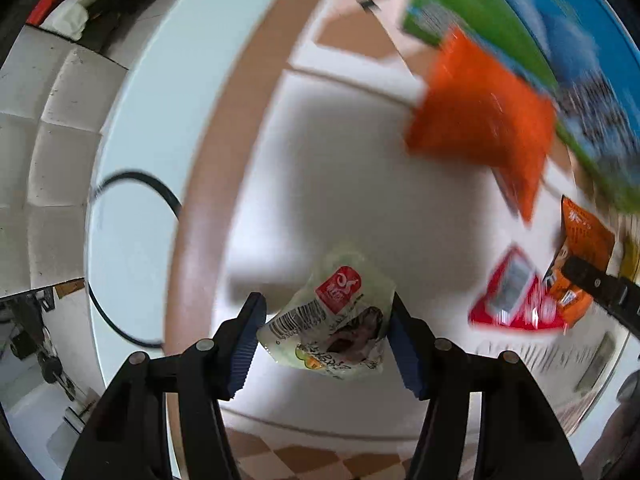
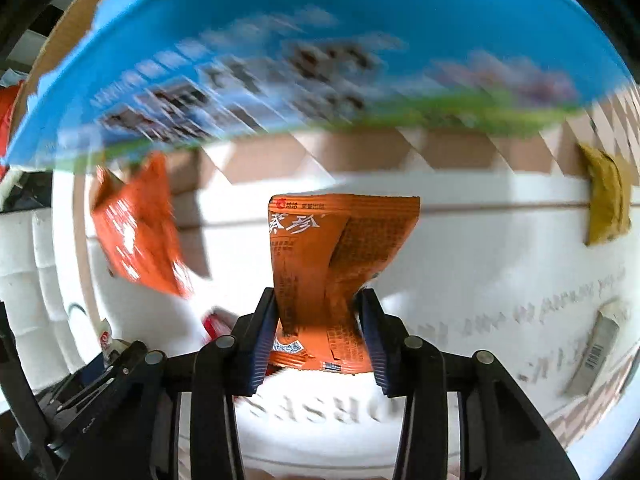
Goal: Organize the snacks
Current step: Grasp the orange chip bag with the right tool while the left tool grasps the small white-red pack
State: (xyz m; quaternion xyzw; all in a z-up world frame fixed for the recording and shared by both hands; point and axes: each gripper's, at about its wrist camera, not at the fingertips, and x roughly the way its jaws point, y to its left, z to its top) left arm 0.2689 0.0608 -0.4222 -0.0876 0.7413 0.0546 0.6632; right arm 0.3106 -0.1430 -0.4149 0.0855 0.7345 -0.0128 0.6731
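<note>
In the left wrist view my left gripper (image 1: 326, 320) is shut on a pale green and white snack packet (image 1: 334, 320) with a red logo, held above the white cloth. In the right wrist view my right gripper (image 2: 318, 316) is shut on a brown-orange snack packet (image 2: 332, 256), held upright; this packet also shows at the right of the left wrist view (image 1: 580, 264). An orange packet (image 1: 484, 120) lies near the blue and green box (image 1: 560, 28); both also show in the right wrist view, the orange packet (image 2: 136, 232) and the box (image 2: 300, 52).
A red packet (image 1: 516, 296) lies on the white cloth (image 1: 340, 184) to the right. A mustard-yellow packet (image 2: 606, 196) and a grey wrapped bar (image 2: 596, 354) lie at the right. The round table's pale rim (image 1: 136, 120) and a black cable (image 1: 132, 260) are at the left.
</note>
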